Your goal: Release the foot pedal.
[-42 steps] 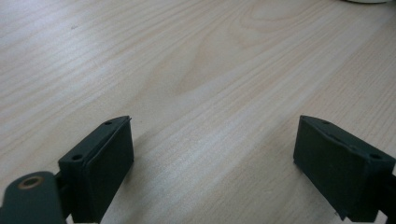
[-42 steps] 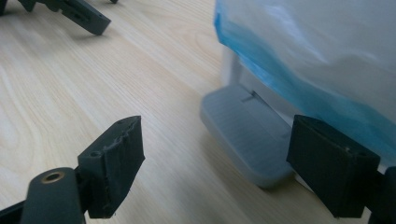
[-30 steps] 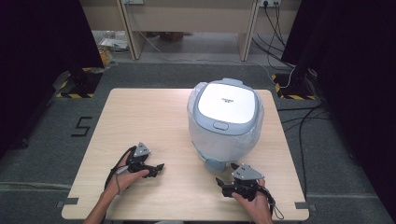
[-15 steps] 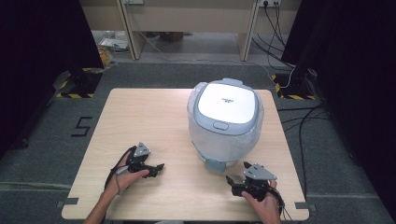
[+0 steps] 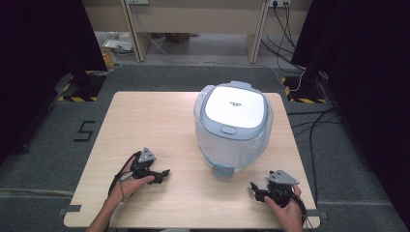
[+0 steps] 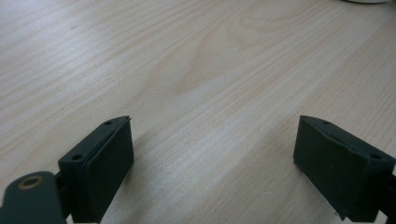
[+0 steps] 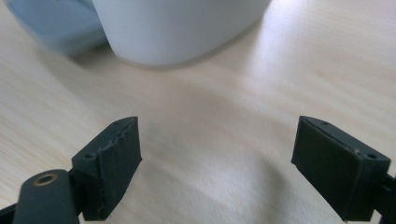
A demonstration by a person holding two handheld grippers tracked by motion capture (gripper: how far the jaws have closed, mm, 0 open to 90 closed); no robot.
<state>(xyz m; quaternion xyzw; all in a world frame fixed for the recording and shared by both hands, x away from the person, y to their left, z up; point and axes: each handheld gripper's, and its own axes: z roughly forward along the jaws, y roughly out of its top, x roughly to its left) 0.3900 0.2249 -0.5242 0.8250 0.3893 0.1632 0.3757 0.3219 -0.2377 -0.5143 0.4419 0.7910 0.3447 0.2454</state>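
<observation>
A white and pale-blue rice cooker [image 5: 233, 128] stands upright on the right half of the wooden table [image 5: 145, 121], wrapped in what looks like a clear plastic bag, with its lid shut. Its lid latch [image 5: 228, 130] and the blue tab at its base [image 5: 223, 169] face the person's side, so its front points toward the near edge; from above the lid is slightly longer front to back than side to side, and that long axis runs roughly away from the person, tilted a little to the right.

The left tongs [image 5: 162, 174] rest low near the table's front-left part, well apart from the cooker, jaws spread and holding nothing; in the left gripper view [image 6: 212, 163] they look across bare wood. This seems a parked, waiting pose.

The right tongs [image 5: 255, 189] sit at the near right of the table, near the cooker's front base, and are likewise spread wide and empty. The right gripper view [image 7: 215, 158] shows the cooker's white wall [image 7: 182, 28] and blue tab [image 7: 51, 25] ahead of them, not touching. That aim suggests the right hand is lining up with the cooker's lower front, probably to steady it or work at the wrapping or the base, while the left stays clear.
</observation>
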